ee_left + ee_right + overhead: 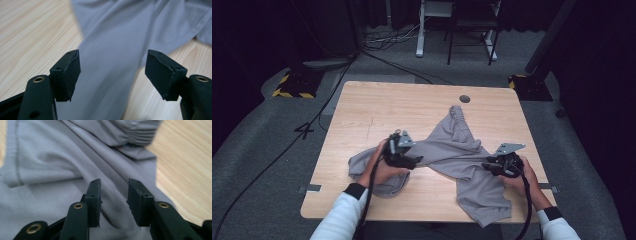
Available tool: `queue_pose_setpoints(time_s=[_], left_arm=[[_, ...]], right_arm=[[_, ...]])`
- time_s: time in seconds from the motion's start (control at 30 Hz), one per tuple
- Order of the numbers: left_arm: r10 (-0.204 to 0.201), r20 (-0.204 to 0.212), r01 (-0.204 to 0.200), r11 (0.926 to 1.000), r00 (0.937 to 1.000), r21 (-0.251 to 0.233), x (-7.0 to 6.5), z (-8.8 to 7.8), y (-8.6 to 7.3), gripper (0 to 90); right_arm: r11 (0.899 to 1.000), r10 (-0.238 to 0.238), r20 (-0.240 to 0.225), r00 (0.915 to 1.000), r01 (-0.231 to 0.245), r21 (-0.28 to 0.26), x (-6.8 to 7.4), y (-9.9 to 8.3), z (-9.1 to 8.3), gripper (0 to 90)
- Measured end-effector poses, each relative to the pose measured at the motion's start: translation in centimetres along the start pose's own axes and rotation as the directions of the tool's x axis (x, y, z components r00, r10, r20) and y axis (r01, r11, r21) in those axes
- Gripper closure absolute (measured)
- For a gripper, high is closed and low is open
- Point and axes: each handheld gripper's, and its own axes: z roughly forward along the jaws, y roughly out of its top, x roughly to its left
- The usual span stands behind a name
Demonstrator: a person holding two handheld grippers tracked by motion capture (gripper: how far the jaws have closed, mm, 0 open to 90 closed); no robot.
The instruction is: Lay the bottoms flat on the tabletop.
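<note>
A wooden table point(362, 110) carries crumpled grey shorts point(452, 150), spread across its near half and not yet folded or flattened. The left tool point(113, 72) hovers spread wide over the fabric; the right tool point(114, 202) stands partly spread, pinching nothing. No readable labels.

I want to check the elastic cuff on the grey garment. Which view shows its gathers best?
The right gripper view: the gathered cuff lies close ahead, ribs plain. In the high view it is small, at the far tip. The left gripper view gives smooth cloth and a seam.
</note>
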Motion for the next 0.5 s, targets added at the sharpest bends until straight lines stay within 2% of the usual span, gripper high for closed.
queue_pose_setpoints(time_s=[0.07, 0.13, 0.23, 0.3, 0.37, 0.4, 0.47, 0.5], left_arm=[[0.001, 0.024, -0.001, 0.9999, 0.9997, 0.014, -0.2, 1.9, 1.4, 26.4], [0.015, 0.022, -0.015, 0.9996, 0.9997, 0.025, -0.1, 3.1, 2.3, 25.4], [-0.005, 0.037, 0.004, 0.9997, 0.9993, 0.022, 0.2, 4.7, 3.6, 23.8], [-0.011, 0.059, 0.009, 0.9997, 0.9982, 0.024, 0.3, 5.6, 4.3, 24.1], [0.025, 0.058, -0.027, 0.9990, 0.9980, 0.035, 0.1, 6.1, 4.5, 40.3], [0.024, 0.077, -0.027, 0.9989, 0.9967, 0.039, 0.1, 6.4, 4.5, 45.3], [0.033, 0.068, -0.037, 0.9975, 0.9971, 0.060, 0.2, 6.8, 4.4, 62.7], [0.029, 0.078, -0.033, 0.9982, 0.9966, 0.050, 0.4, 6.9, 4.2, 69.7]], right_arm=[[1.000, 0.003, -0.006, 1.0000, -0.003, 0.007, 0.0, 0.0, 0.2, 62.2], [1.000, 0.003, -0.018, 0.9998, -0.002, 0.012, 0.1, -0.1, 0.4, 62.0], [1.000, 0.009, -0.037, 0.9993, -0.008, 0.019, 0.2, -0.3, 0.6, 61.9], [1.000, 0.002, -0.031, 0.9995, -0.002, 0.018, 0.3, -0.3, 0.6, 61.8], [1.000, 0.000, -0.033, 0.9994, 0.000, 0.015, 0.3, -0.4, 0.6, 61.9], [1.000, 0.003, -0.037, 0.9993, -0.002, 0.014, 0.3, -0.4, 0.6, 61.9], [1.000, 0.013, -0.041, 0.9991, -0.012, 0.012, 0.2, -0.5, 0.5, 62.1], [1.000, 0.012, -0.040, 0.9991, -0.012, 0.011, 0.2, -0.5, 0.5, 62.2]])
